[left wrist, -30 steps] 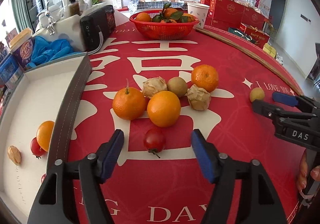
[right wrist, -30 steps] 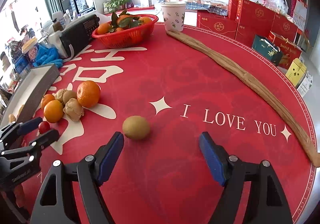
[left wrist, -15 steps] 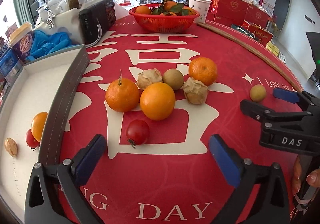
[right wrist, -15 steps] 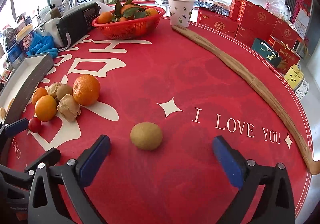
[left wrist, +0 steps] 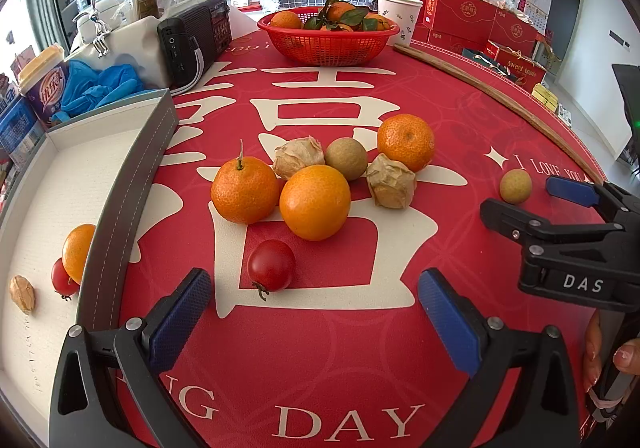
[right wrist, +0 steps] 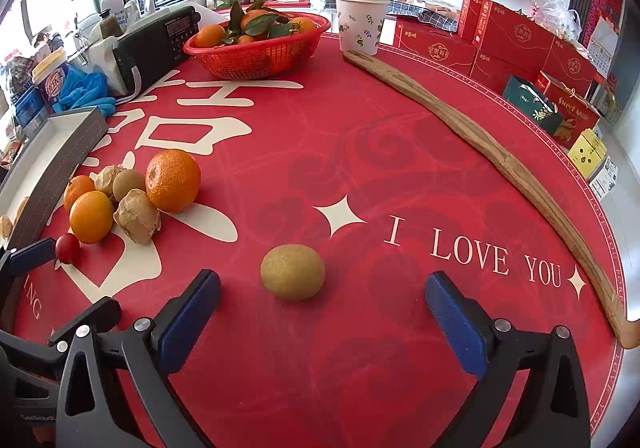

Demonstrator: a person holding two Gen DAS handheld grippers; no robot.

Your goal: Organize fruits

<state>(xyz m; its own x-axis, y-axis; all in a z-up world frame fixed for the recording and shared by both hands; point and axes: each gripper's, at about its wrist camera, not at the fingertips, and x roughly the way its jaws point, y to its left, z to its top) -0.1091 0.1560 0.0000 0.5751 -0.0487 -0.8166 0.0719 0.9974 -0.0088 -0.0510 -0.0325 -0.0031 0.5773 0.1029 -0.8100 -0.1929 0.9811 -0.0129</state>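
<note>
My left gripper (left wrist: 316,312) is open and empty, just short of a cherry tomato (left wrist: 270,266) on the red table mat. Behind it lie three oranges (left wrist: 314,201), two husked fruits (left wrist: 390,181) and a kiwi (left wrist: 346,159). A white tray (left wrist: 36,208) at the left holds an orange (left wrist: 77,252), a tomato (left wrist: 63,281) and a husked fruit (left wrist: 22,293). My right gripper (right wrist: 322,312) is open and empty, with a lone kiwi (right wrist: 292,272) just ahead between its fingers; this kiwi also shows in the left wrist view (left wrist: 515,186).
A red basket of oranges (left wrist: 328,38) stands at the back, with a paper cup (right wrist: 361,22), a black radio (left wrist: 196,40) and red gift boxes (right wrist: 516,44) around it. A long wooden stick (right wrist: 492,152) lies along the mat's right edge.
Both grippers have opened wider. The left wrist view has drawn back slightly from the tomato; the right gripper has come closer to the lone kiwi.
</note>
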